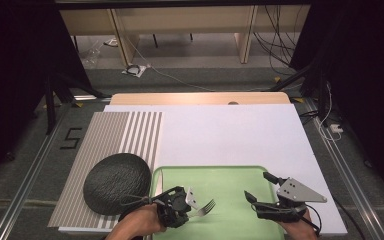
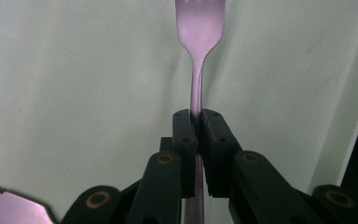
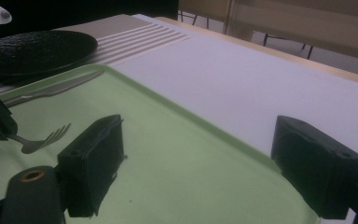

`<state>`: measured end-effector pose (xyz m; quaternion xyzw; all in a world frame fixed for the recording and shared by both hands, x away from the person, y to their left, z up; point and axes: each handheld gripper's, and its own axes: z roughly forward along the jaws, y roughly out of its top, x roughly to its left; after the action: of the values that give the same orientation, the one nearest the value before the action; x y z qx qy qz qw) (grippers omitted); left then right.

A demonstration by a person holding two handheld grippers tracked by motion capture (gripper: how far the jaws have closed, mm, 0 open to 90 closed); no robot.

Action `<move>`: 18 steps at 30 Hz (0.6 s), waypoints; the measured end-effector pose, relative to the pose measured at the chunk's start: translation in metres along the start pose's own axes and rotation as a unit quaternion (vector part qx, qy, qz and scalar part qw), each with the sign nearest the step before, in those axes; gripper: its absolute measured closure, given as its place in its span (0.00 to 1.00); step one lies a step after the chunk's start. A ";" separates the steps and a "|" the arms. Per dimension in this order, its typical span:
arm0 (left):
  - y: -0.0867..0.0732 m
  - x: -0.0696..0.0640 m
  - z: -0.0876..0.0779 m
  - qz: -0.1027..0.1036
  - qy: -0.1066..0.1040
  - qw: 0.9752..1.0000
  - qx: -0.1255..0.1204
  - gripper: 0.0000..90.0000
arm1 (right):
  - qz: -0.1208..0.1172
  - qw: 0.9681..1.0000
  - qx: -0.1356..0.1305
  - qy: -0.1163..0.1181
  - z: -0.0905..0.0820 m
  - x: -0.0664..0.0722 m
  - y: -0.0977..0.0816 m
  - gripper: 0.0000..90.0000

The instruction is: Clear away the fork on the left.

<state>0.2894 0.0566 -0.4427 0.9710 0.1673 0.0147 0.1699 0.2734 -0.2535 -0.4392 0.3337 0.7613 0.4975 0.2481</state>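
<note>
— Looking down from the high view, what is the left gripper (image 1: 194, 204) doing?

— Its jaws are pinched tight on the handle of a fork (image 1: 204, 207). The fork sticks out past the jaws toward the middle of the green tray (image 1: 230, 175), tines pointing to the right and slightly away from the person. In the left gripper view the fork (image 2: 196, 79) runs straight up from between the two black pads, the handle clamped at its narrow neck and the tray's pale green floor (image 2: 74, 84) behind it.

— Is the fork resting on the tray?

— I cannot tell. In the right gripper view the fork (image 3: 42, 140) sits low over the tray surface (image 3: 177, 154), tines curving upward, but contact is unclear.

— And the right gripper (image 1: 260, 192)?

— Its jaws stand wide apart with nothing between them. It sits over the right part of the tray, and in its own view the two pads frame bare green tray and its far rim.

— Anything else nearby?

— A knife (image 3: 51, 88) lies along the tray's left edge; its serrated blade tip (image 2: 9, 205) shows at the bottom left corner of the left gripper view. A black plate (image 1: 117, 182) sits on a striped placemat (image 1: 115, 132), just left of the tray. Tray and placemat lie on a white board (image 1: 240, 135).
</note>
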 end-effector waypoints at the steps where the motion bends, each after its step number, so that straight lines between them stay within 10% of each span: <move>1: 0.000 -0.001 0.000 -0.003 -0.001 1.000 0.000 0.94 | 0.000 1.000 0.000 0.000 0.000 0.000 0.000 0.20; 18: -0.004 0.004 0.013 -0.024 -0.019 1.000 0.006 0.87 | 0.000 1.000 0.001 0.001 0.000 0.000 0.000 0.20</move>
<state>0.2928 0.0575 -0.4568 0.9680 0.1871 -0.0084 0.1670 0.2736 -0.2534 -0.4395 0.3333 0.7622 0.4968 0.2473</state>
